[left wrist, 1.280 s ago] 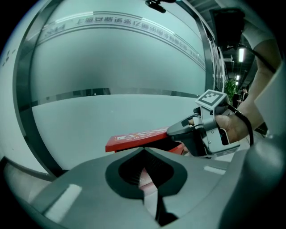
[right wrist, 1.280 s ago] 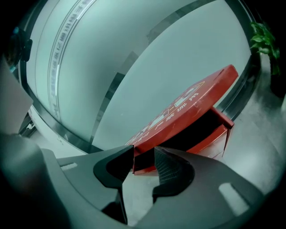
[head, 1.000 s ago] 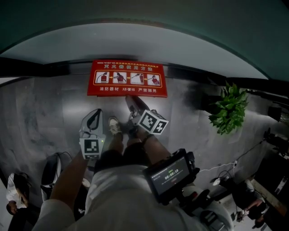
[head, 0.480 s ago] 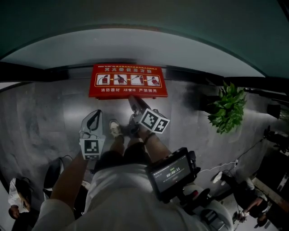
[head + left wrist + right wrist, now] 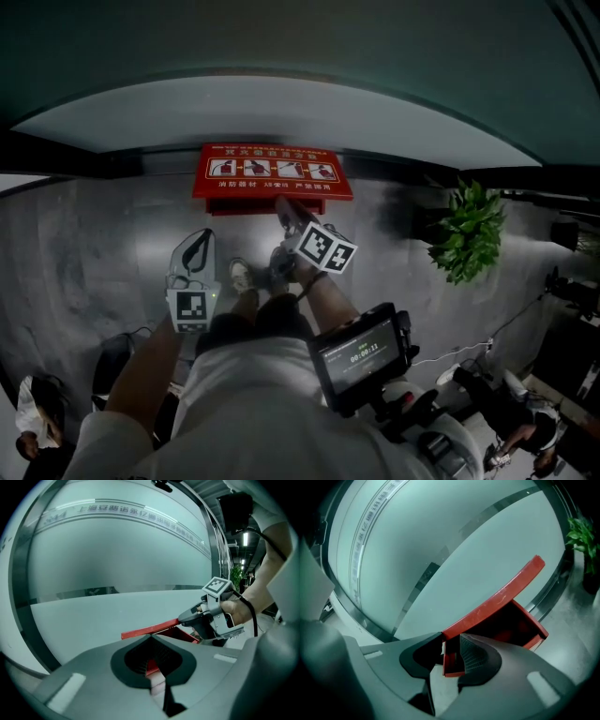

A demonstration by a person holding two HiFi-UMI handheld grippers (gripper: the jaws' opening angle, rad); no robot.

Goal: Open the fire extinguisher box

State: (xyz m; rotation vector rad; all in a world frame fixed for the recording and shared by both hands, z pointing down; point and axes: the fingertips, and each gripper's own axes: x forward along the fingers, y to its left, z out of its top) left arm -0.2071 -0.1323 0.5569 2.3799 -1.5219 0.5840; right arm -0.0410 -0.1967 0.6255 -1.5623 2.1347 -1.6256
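Red box [image 5: 272, 202] on the grey floor [image 5: 94, 244] at the foot of a curved glass wall [image 5: 281, 103], seen from above. It lies just beyond the person's feet, and its lid [image 5: 272, 172] carries a row of white instruction pictures. A plant [image 5: 469, 230] stands well to the right.

Right gripper [image 5: 284, 208]: reaches forward to the near edge of the lid. In the right gripper view the down-turned front lip of the lid [image 5: 497, 599] stands between the jaws of the right gripper [image 5: 451, 644], which are closing on it. One pad lies against the lip, and a thin pale gap shows on the other side. The lid is raised at this edge and tilts up away from the box [image 5: 525, 630], whose dark red inside shows beneath it.

Left gripper [image 5: 200, 234]: hangs to the left of the feet, apart from the box. Its jaw tips meet in the left gripper view [image 5: 151, 639], with nothing gripped between them. Beyond them that view shows the lid [image 5: 150, 630] as a slanted red strip above the box [image 5: 185, 634]. The right gripper [image 5: 187, 618] is at the lid's right end, held by a hand [image 5: 239, 611].

A screen unit [image 5: 361, 356] is mounted at the person's chest.
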